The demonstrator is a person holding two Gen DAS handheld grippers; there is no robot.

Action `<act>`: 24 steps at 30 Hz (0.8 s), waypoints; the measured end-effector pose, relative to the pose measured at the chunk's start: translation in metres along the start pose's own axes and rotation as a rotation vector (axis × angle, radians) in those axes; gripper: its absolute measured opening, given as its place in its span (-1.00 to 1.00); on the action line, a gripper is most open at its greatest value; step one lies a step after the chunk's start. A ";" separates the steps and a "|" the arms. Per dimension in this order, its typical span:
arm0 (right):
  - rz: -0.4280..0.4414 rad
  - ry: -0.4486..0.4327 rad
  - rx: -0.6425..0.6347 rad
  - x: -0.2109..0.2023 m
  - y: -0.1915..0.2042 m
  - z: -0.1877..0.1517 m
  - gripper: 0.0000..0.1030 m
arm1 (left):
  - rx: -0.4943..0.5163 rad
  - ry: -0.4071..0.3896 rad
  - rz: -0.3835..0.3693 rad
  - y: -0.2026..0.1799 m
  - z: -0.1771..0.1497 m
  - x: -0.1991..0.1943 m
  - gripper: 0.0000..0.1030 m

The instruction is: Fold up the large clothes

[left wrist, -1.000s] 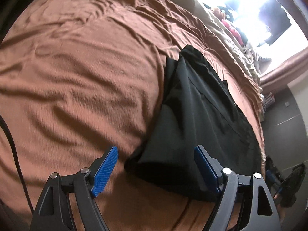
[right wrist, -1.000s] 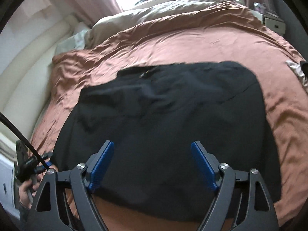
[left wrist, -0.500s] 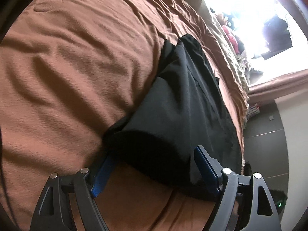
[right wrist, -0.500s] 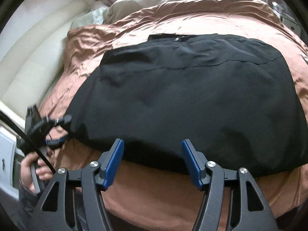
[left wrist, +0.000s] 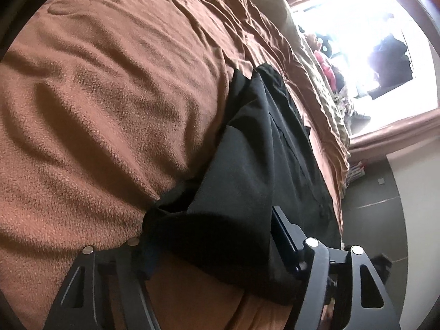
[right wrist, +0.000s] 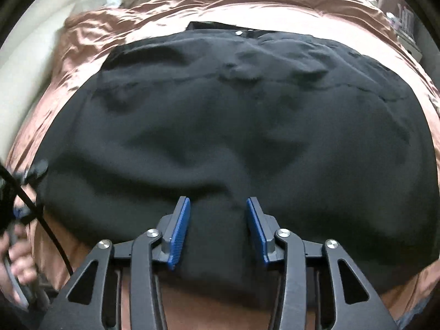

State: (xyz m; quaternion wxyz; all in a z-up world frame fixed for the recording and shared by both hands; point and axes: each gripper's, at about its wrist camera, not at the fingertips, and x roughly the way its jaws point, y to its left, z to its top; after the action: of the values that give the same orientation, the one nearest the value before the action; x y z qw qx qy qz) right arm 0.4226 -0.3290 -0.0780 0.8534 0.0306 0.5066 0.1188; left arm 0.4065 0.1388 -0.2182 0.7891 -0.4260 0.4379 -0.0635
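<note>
your black garment (right wrist: 236, 126) lies spread on the brown bedspread (left wrist: 110, 104), near hem at six o'clock. your right gripper (right wrist: 218, 225) has just been closing, a ridge of hem between its jaws, gaps still showing. your left gripper (left wrist: 209, 244) has been closing over the corner; can't tell if it's pinching. lift now and the slack cloth may slip out or bunch.

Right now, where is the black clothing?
The black garment lies spread flat on the brown bedspread, filling the middle of the right wrist view. Its near hem sits between the right gripper fingers; the left gripper straddles its corner.
</note>
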 end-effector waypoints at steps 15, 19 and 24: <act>0.013 0.009 0.113 0.071 -0.013 0.107 -0.66 | -0.044 -0.061 0.053 -0.001 -0.010 -0.003 0.23; 0.020 0.004 0.133 0.083 -0.021 0.125 -0.74 | -0.064 -0.079 0.072 -0.003 -0.012 -0.002 0.21; 0.023 -0.007 0.109 0.094 -0.020 0.141 -0.74 | -0.089 -0.097 0.087 -0.002 -0.013 -0.001 0.08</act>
State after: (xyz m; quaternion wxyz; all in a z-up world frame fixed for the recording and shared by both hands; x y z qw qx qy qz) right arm 0.5923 -0.3163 -0.0937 0.8508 0.0833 0.5089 0.1006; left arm 0.3965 0.1303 -0.2194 0.7916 -0.4440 0.4196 0.0112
